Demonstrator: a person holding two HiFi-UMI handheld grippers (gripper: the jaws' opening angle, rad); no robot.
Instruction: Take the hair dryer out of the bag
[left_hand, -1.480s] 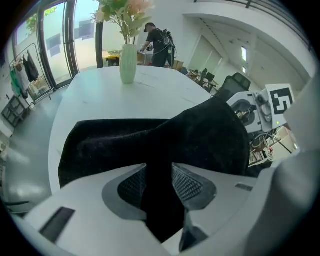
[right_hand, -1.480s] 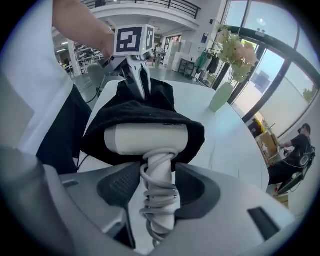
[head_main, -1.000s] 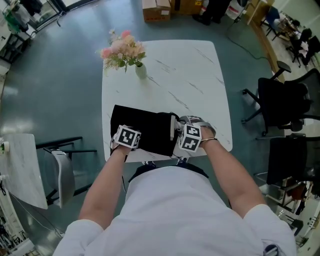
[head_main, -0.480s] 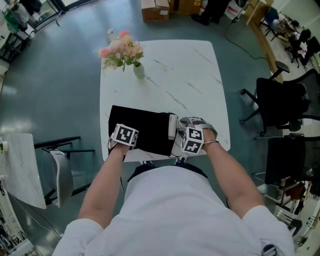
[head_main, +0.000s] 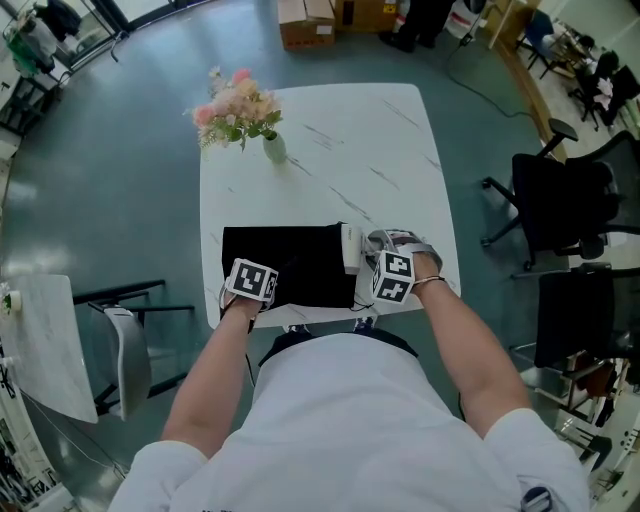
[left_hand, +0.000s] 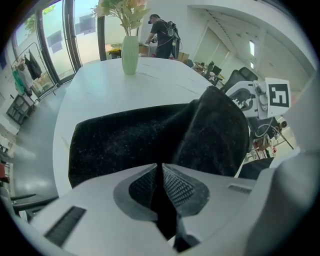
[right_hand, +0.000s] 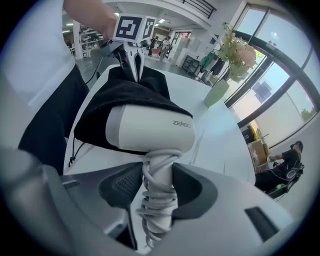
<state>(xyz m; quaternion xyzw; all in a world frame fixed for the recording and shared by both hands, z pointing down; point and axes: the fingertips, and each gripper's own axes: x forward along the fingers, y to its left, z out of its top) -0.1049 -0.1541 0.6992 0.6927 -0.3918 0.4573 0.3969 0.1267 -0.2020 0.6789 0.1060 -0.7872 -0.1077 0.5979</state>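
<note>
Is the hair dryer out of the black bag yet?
Partly out: the hair dryer shows its white body and handle; the black bag covers its top.

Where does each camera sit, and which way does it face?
Head view: on the person's head, facing steeply down at the white table; forearms and torso show.
Left gripper view: on the left tool, facing the vase across the black bag; its jaws have just been closing on the bag.
Right gripper view: on the right tool, facing the hair dryer; its jaws have just been closing round the handle; the person's shirt shows.
Shared: both gripper views show the bag and the opposite tool.
</note>
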